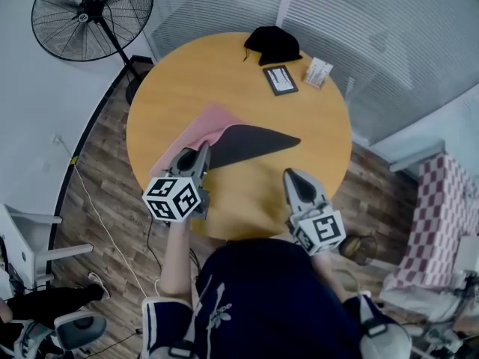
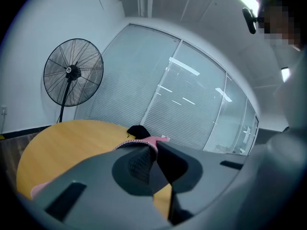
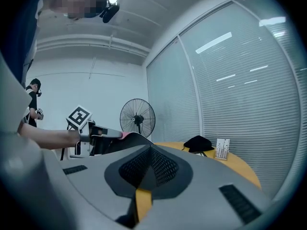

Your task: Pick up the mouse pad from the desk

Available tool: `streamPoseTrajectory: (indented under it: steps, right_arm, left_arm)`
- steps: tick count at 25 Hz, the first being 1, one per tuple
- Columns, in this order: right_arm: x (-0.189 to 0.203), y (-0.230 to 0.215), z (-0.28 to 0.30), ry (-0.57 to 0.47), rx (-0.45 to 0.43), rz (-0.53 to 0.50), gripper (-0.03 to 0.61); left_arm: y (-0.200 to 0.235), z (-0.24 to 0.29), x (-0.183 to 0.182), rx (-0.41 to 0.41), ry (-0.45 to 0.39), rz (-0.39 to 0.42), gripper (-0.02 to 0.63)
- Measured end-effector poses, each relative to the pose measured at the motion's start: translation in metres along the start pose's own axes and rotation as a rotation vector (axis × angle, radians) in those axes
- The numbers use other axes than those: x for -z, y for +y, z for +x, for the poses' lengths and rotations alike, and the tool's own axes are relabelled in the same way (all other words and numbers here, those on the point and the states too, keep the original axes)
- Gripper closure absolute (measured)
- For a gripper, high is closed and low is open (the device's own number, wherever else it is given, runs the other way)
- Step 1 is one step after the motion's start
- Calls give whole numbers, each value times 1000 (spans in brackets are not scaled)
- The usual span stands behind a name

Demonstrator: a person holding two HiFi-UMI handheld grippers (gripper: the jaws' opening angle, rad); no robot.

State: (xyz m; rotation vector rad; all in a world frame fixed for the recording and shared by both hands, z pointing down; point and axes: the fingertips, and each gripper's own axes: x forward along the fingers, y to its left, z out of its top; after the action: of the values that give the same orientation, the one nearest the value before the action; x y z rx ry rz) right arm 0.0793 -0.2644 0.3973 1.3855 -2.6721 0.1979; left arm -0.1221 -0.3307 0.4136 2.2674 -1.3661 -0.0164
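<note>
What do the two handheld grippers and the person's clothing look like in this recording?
The left gripper and the right gripper are both grey, with broad tapering jaws and black mesh-textured pads. Each carries a white cube printed with black square markers. No cables show. The person wears a dark top with a white print. The left forearm is unsleeved.

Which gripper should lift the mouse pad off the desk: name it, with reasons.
Left. The left gripper is shut on the mouse pad, one edge raised; the right gripper is shut and empty, apart from it.
</note>
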Motion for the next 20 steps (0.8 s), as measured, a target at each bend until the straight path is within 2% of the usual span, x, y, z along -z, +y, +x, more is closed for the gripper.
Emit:
streamPoseTrajectory:
  steps: [10,20]
  right_arm:
    - [-9,-7,-3,-31,32,-11,575]
    - [-20,-11,-16,-72,51,-8,575]
  left_arm:
    - [8,10,-77,4,-91,100,594]
    - [12,20,-150,-26,-157,200,594]
